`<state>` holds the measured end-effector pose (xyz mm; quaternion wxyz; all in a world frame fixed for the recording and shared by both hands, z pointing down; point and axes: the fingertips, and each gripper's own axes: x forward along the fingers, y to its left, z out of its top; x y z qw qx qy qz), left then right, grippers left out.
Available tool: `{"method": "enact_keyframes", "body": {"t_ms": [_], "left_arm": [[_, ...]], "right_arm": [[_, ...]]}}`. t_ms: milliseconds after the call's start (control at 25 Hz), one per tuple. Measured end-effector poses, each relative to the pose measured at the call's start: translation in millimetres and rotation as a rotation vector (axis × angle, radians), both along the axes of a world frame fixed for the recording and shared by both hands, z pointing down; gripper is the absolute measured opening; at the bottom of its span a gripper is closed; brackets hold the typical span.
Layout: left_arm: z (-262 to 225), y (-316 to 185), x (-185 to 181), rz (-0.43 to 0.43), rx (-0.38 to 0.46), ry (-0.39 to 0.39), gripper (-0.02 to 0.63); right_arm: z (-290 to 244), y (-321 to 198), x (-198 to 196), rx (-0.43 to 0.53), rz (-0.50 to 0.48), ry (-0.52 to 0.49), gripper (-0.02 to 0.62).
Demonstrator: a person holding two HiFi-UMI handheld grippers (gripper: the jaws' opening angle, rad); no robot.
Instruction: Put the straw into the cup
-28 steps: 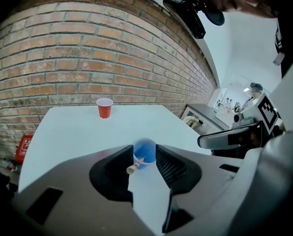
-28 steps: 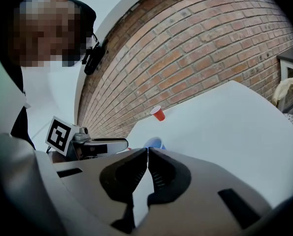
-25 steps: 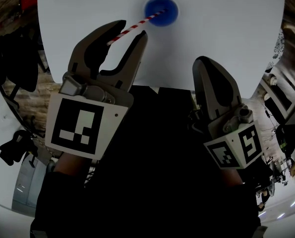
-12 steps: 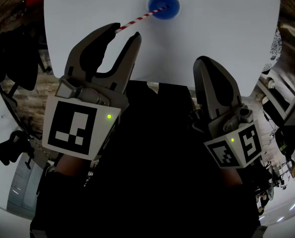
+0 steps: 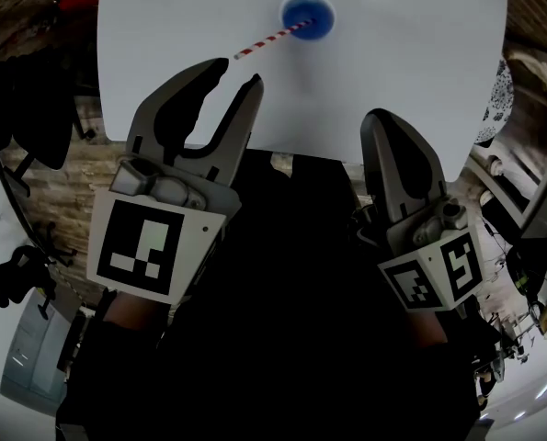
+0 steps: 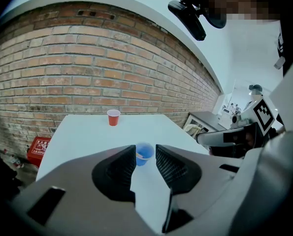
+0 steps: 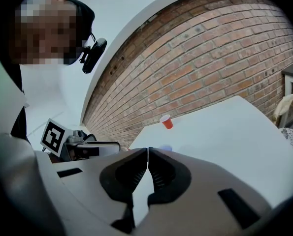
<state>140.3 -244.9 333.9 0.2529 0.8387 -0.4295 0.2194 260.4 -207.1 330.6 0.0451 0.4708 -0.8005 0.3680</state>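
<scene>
Straw (image 5: 271,39), red-and-white striped: far end down in the blue cup (image 5: 307,16), near end leaning out over the rim toward the person, held by nothing.

Left gripper (image 5: 237,72): jaws apart, nothing between them. A second ago the straw's near end lay between these jaws. Half a second ago it sat just at one jaw tip. Now it stands clear beyond both tips, not touching either. This gripper's own view looks through the open gap straight at the blue cup, with a sliver of stripe showing at the cup's mouth.

Right gripper (image 5: 383,122): jaws pressed together on nothing. It is held low at the near edge of the table (image 5: 411,72), well apart from cup and straw. No change noted over the last second.

Blue cup: upright toward the far middle of the white table, apparently undisturbed by the release.

Red cup (image 6: 113,117): upright at the far end of the table, near the brick wall (image 6: 62,58). It takes no part in the work.

Assessment: the release appears to be made and the straw rests in the cup on its own, so the task looks complete or nearly so. One risk remains. The straw leans well out, and a light cup could tip or let it slide. How deep the straw sits cannot be told.
</scene>
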Motion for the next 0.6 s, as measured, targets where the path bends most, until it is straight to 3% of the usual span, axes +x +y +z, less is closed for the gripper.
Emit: {"method": "enact_keyframes", "body": {"t_ms": [320, 600], "left_arm": [[-30, 11, 3, 0.030, 0.060, 0.061, 0.126], [-42, 13, 4, 0.039, 0.095, 0.057, 0.040]], "right_arm": [[-22, 4, -3, 0.045, -0.008, 0.017, 0.028], [-34, 2, -1, 0.077, -0.019, 0.040, 0.028]]}}
